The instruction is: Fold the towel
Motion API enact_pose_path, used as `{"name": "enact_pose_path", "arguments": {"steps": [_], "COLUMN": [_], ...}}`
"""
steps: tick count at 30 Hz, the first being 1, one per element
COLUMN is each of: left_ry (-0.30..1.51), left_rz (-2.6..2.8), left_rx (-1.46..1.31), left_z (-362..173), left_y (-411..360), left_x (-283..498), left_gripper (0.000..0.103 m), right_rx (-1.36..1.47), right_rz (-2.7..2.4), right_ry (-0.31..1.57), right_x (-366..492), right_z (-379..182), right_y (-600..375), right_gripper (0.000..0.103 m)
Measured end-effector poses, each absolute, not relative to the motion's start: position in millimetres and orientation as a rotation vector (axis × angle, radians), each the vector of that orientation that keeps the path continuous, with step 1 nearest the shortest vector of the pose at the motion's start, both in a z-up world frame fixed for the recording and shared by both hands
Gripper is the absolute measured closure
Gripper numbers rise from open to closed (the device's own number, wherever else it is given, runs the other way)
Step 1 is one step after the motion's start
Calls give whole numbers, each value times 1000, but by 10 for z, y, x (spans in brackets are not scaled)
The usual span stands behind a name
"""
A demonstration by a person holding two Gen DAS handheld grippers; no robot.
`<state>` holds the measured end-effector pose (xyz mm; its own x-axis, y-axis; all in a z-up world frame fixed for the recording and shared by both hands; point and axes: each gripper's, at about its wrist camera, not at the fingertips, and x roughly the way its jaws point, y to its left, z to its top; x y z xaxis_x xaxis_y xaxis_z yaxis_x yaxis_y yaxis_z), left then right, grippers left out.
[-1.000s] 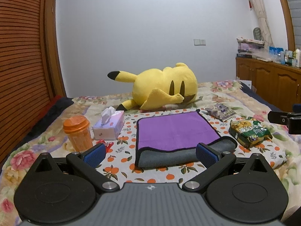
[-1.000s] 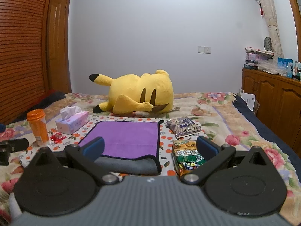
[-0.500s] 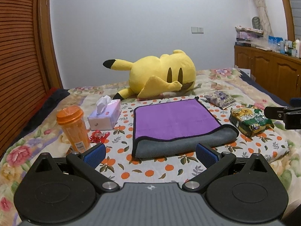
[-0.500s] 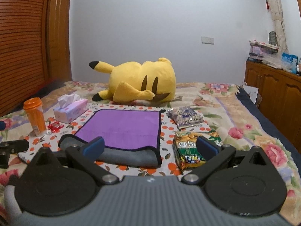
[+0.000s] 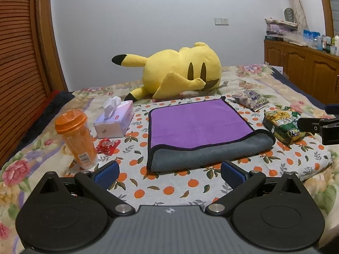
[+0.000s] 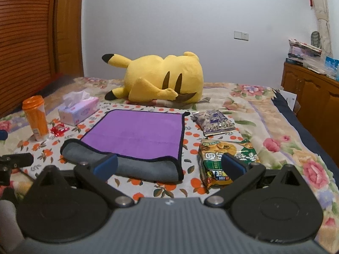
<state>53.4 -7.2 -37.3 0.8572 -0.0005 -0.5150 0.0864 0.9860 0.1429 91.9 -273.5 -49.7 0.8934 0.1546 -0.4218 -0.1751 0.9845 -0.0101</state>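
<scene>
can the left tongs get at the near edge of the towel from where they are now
Probably yes. The left tongs are open and empty, facing the towel's grey folded edge, with only bare orange-print cloth between them. The orange bottle stands off to the left.

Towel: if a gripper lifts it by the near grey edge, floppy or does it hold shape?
Probably floppy: the towel lies limp, its near grey fold rounded, not creased. It looks plush and thick, so likely grippy rather than slippery. Lifted by one edge, the purple layer may unfold and drape.
</scene>
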Motion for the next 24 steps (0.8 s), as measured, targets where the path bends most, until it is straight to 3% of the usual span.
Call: {"name": "enact_pose_path", "arguments": {"steps": [24], "left_ry": [636], "left_rz": [-69], "left_rx": [129], "left_z": [-522], "left_y": [29], "left_x": [1174], "left_gripper": [0], "right_rx": [-120], "right_rz": [288], "right_ry": [545], "right_x": [1502], "right_z": [-685], "right_y": [-2555], "right_gripper": [0]}}
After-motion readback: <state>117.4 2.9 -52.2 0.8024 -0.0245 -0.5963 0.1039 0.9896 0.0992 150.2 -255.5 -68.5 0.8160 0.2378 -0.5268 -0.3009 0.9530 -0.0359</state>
